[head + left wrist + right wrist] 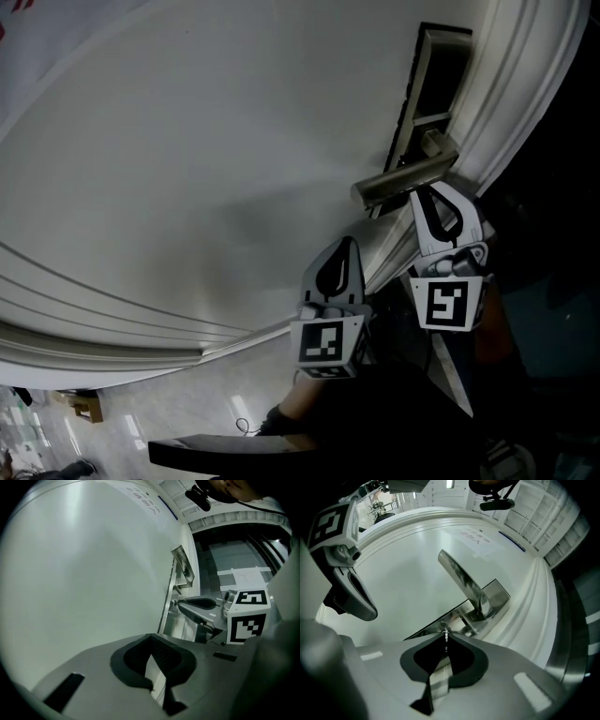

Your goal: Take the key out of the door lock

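The white door carries a metal lock plate with a lever handle. My right gripper points up just under the handle. In the right gripper view its jaws are shut on a small metal key right at the lock plate, below the handle. How deep the key sits is hidden. My left gripper hangs lower left of it, off the door, shut and holding nothing. The left gripper view shows the right gripper touching the plate.
The door's moulded frame runs along the right, with a dark opening beyond it. A paper notice is stuck higher on the door. Grey floor shows below the door's raised panel edge.
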